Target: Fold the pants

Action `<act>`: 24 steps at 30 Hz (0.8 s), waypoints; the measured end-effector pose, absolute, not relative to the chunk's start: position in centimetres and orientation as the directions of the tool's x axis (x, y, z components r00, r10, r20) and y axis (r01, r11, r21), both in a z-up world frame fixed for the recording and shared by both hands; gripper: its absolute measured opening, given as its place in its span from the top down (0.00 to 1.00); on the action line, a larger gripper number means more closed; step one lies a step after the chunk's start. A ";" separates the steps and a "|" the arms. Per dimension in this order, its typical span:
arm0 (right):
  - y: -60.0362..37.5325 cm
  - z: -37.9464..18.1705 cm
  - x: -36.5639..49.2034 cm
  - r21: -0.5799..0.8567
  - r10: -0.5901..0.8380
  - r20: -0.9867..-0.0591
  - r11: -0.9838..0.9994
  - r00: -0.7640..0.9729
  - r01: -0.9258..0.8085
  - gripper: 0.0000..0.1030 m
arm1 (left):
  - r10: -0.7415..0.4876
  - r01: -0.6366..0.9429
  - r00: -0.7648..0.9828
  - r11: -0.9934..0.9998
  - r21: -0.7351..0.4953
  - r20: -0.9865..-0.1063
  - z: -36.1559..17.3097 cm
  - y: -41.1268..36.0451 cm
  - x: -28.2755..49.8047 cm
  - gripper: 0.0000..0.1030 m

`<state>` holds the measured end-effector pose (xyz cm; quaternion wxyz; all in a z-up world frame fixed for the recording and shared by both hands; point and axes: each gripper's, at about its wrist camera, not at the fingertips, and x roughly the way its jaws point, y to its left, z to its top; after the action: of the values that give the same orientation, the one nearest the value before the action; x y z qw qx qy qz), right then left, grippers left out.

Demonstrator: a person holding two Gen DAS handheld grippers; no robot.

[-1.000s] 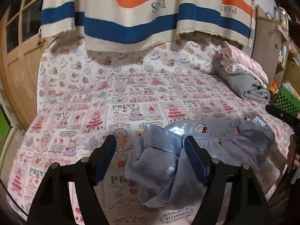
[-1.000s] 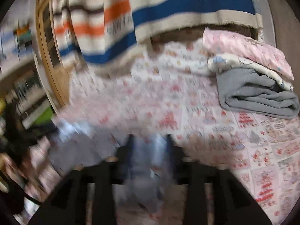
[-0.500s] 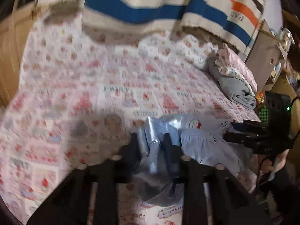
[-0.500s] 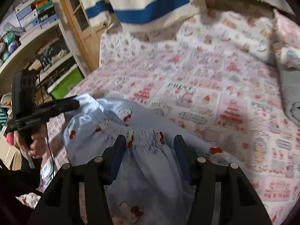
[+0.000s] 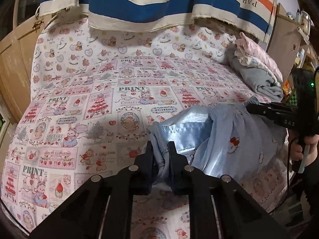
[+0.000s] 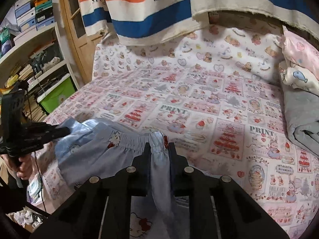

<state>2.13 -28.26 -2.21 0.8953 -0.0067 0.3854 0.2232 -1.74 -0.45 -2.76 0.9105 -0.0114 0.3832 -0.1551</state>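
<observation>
Pants (image 5: 229,137) pinched in both tools

The pants (image 5: 229,137) are pale blue with small red-and-white cat prints, a gathered elastic waistband and a glossy satin inner side. They lie bunched near the front edge of the bed (image 5: 119,91), the waistband stretched sideways and lifted at both ends, fabric sagging loosely below.

Bed (image 5: 83,119) (printed sheet), blue pants (image 5: 229,139), folded clothes stack (image 5: 259,73) at right
</observation>
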 end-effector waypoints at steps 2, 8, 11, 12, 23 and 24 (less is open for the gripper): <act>-28.4 -2.9 2.5 0.148 0.371 -0.700 0.911 0.610 -0.385 0.85 | -0.286 0.279 0.660 0.952 -0.127 -0.695 -2.8 -0.6 -2.0 0.87; -29.5 -2.8 2.7 0.128 0.325 -0.691 0.934 0.646 -0.334 0.85 | -0.285 0.295 0.651 0.949 -0.111 -0.703 -2.7 -0.6 -2.6 0.87; -29.0 -2.6 2.2 0.077 0.305 -0.690 0.933 0.657 -0.352 0.85 | -0.334 0.330 0.656 0.933 -0.140 -0.676 -1.9 -0.5 -3.1 0.72; -29.0 -2.3 1.7 0.061 0.294 -0.677 0.936 0.675 -0.347 0.85 | -0.358 0.345 0.658 0.925 -0.158 -0.663 -1.4 -0.4 -3.3 0.59; -34.5 0.2 -0.5 0.155 0.272 -0.599 0.962 0.753 -0.225 0.30 | -0.454 0.519 0.617 0.849 -0.101 -0.642 1.3 -4.1 -0.6 0.32; -35.0 0.2 -0.6 0.178 0.289 -0.605 0.957 0.742 -0.228 0.30 | -0.468 0.561 0.591 0.824 -0.083 -0.657 1.1 -4.8 0.2 0.32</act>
<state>-0.55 -35.02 0.18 0.9322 0.0462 0.3312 0.1385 0.16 -4.80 1.12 0.8895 0.0665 0.3475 -0.2891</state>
